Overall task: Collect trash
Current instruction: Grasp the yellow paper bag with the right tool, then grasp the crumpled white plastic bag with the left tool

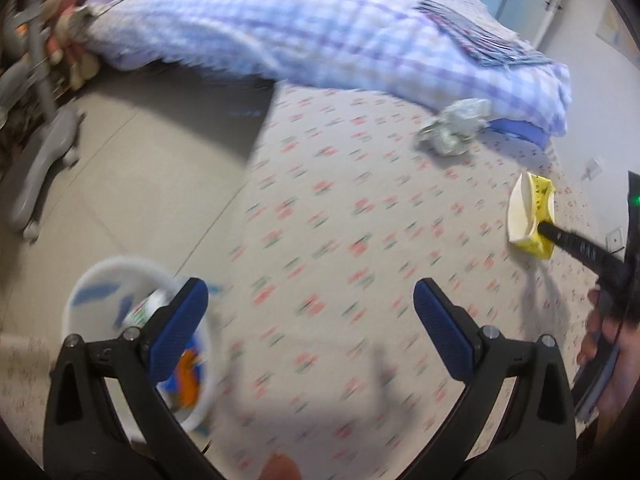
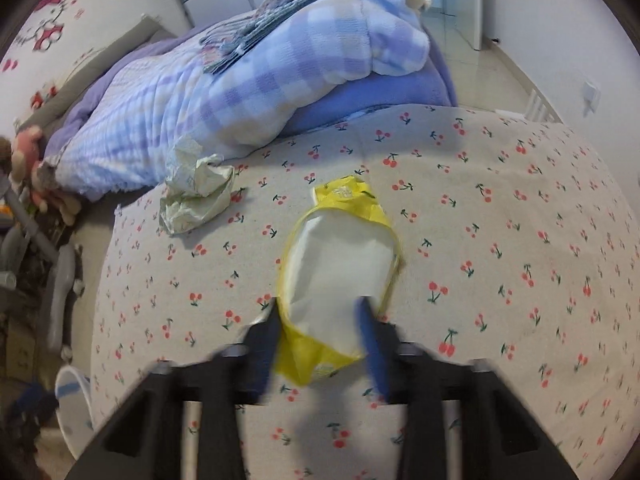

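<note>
Right gripper point(image 2: 320, 332) nearest the lens: jaws narrow, pinching the near end of the yellow wrapper point(image 2: 340, 276), one finger on each side of it. Fingers are motion-blurred, but the left wrist view confirms it: the black finger tip point(image 1: 560, 236) is right at the wrapper point(image 1: 530, 216), and the wrapper stands tilted up off the sheet. Wrapper is yellow outside, white inside, flattened and creased.

Left gripper point(image 1: 310, 316): jaws wide, nothing between the blue pads point(image 1: 180, 328), only sheet below. It hovers over the near edge of the bed, picture blurred.

Sheet point(image 2: 500, 220): beige with red cherry print, covers the bed.

Second piece of trash: crumpled pale wrapper point(image 2: 196, 192), lying on the sheet just beside the checked blanket point(image 2: 224, 92), apart from the yellow one and to its left in the right wrist view. Same piece in the left wrist view point(image 1: 456, 128), against the blanket edge.

Bin point(image 1: 88, 292): white bucket on the floor beside the bed, partly behind the left finger. Coloured scraps inside, orange and blue; cannot tell what they are.

Floor point(image 1: 152, 152): grey tile left of the bed. Soft toys point(image 2: 28, 152) at the far left by the blanket end.
</note>
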Demonstrator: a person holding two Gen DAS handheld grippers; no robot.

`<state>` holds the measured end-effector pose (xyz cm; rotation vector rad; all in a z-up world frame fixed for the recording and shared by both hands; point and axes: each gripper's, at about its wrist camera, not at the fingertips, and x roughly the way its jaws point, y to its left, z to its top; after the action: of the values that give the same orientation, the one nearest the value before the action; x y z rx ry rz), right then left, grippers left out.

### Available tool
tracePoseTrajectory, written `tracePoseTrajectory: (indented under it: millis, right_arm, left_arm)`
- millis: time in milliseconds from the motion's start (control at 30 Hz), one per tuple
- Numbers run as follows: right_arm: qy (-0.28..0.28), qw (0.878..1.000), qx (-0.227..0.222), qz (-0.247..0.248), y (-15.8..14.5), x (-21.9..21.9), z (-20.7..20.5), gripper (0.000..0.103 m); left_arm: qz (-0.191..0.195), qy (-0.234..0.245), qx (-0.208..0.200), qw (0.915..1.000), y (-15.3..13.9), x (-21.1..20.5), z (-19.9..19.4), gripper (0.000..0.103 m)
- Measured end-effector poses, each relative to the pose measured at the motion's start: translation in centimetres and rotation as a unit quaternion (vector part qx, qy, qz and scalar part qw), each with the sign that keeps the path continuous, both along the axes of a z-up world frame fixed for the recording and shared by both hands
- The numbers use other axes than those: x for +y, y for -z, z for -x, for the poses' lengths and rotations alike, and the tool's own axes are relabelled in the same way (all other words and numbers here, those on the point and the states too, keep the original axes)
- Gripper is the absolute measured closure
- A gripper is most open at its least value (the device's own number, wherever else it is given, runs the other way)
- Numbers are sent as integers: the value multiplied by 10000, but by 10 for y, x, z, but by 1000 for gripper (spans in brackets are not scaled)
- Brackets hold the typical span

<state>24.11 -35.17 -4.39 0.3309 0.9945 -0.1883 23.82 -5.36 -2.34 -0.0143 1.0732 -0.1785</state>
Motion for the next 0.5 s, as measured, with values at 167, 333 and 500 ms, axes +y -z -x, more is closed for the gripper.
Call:
tracePoseTrajectory:
  millis: [167, 333, 500]
  right_arm:
    - [55, 9999, -104, 0, -13, -31, 19, 92]
    - [243, 9995, -138, -123, -14, -69, 41, 92]
    - [419, 9983, -346, -209, -26, -104, 60, 92]
  left_arm:
    - [74, 310, -121, 9994, 11, -54, -39, 1]
    - [170, 406, -320, 9985, 20, -95, -70, 8]
    - [474, 388, -388, 9974, 27, -117, -95, 19]
